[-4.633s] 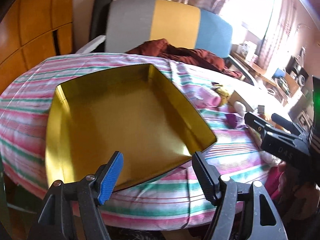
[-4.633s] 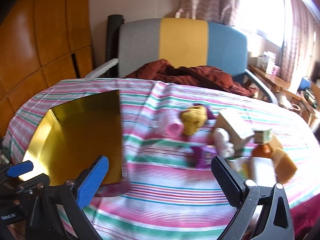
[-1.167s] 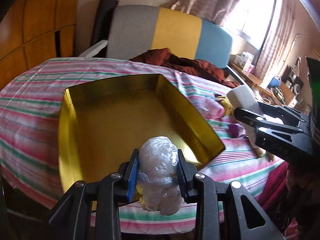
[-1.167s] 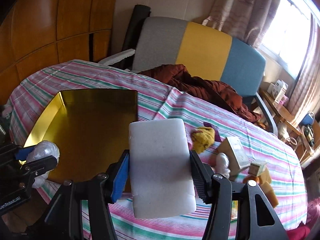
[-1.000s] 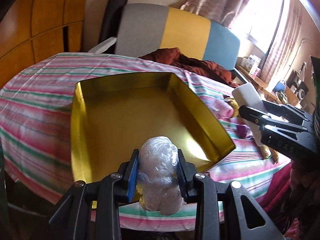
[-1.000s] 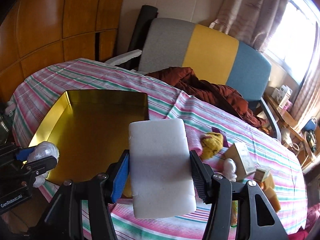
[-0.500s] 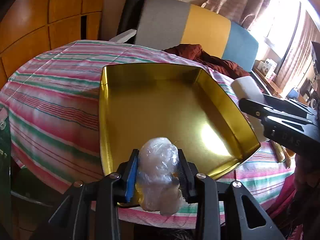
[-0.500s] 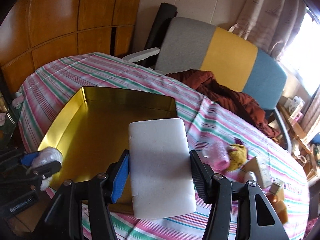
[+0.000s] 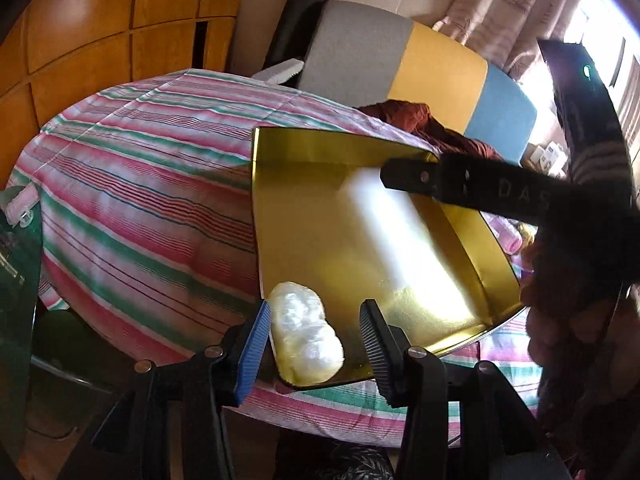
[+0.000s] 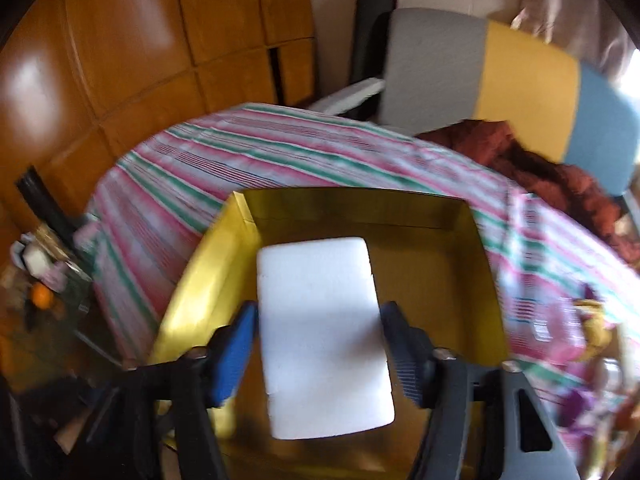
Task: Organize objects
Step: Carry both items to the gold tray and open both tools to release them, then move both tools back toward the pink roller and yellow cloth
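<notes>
Gold tray point(image 9: 320, 216) on striped counter point(image 9: 132, 184). Right gripper point(image 10: 318, 344): jaws clamped on white foam block point(image 10: 320, 320) above tray. Left gripper point(image 9: 316, 344): jaws parted; plastic-wrapped bundle point(image 9: 304, 332) between them, on tray's near corner.

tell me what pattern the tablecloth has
Pink, green and white stripes on the tablecloth, clearest in the left wrist view.

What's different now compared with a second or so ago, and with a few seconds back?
A few seconds back both grippers were open and held nothing. Since then the left gripper carried the plastic-wrapped lump to the gold tray and has now opened, the lump lying at the near edge. The right gripper swung its white block over the tray, still clamped. The tray stayed put.
</notes>
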`<control>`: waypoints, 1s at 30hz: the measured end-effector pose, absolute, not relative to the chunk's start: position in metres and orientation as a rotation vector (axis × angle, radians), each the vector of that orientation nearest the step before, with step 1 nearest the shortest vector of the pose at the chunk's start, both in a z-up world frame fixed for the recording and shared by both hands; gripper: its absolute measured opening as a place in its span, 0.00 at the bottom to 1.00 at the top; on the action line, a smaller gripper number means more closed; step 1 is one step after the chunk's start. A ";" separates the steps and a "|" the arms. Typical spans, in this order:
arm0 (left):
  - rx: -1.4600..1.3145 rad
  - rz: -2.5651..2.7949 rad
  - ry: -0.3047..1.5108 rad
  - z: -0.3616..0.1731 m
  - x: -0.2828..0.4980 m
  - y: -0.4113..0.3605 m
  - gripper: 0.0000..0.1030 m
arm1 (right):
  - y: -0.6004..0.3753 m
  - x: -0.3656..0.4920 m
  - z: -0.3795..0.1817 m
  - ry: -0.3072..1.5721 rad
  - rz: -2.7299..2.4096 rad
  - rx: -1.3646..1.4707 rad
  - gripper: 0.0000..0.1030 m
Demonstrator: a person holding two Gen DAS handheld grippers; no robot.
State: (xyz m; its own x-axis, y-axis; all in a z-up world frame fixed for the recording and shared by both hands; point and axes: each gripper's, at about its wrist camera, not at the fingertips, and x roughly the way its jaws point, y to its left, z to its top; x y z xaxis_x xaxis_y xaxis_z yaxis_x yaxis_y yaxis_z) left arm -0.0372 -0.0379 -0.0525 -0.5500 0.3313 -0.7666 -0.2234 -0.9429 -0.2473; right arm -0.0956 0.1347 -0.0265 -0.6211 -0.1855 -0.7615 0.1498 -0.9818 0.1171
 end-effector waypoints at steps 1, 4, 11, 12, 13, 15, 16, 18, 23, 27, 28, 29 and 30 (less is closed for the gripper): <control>-1.276 2.519 -0.177 -0.052 -0.037 -0.040 0.45 | 0.134 -0.098 -0.027 -0.101 -2.657 1.261 0.88; -1.277 2.539 -0.181 -0.051 -0.041 -0.043 0.45 | 0.130 -0.095 -0.029 -0.091 -2.658 1.262 0.89; -1.264 2.633 -0.117 -0.041 -0.046 -0.036 0.45 | 0.147 -0.070 -0.029 -0.022 -2.760 1.267 0.99; -1.255 2.648 -0.096 -0.038 -0.046 -0.034 0.45 | 0.150 -0.066 -0.028 -0.008 -2.779 1.257 1.00; -1.248 2.657 -0.077 -0.035 -0.046 -0.032 0.45 | 0.153 -0.062 -0.026 0.005 -2.798 1.248 1.00; -1.224 2.669 -0.036 -0.030 -0.045 -0.025 0.46 | 0.158 -0.054 -0.022 0.031 -2.835 1.228 1.00; -1.215 2.672 -0.026 -0.028 -0.043 -0.023 0.45 | 0.161 -0.051 -0.021 0.038 -2.847 1.223 1.00; -1.188 2.670 0.009 -0.023 -0.039 -0.015 0.45 | 0.167 -0.044 -0.017 0.046 -2.868 1.211 1.00; -1.146 2.642 0.059 -0.015 -0.032 0.001 0.45 | 0.185 -0.030 -0.010 0.025 -2.917 1.185 1.00; -1.146 2.589 0.057 -0.017 -0.028 0.014 0.46 | 0.204 -0.018 -0.007 -0.012 -2.967 1.183 1.00; -1.147 2.574 0.057 -0.018 -0.027 0.017 0.46 | 0.209 -0.016 -0.008 -0.022 -2.977 1.193 1.00; -1.149 2.558 0.062 -0.019 -0.026 0.021 0.45 | 0.215 -0.014 -0.009 -0.034 -2.987 1.204 1.00; -1.148 2.539 0.068 -0.020 -0.025 0.027 0.45 | 0.221 -0.012 -0.009 -0.046 -2.999 1.214 1.00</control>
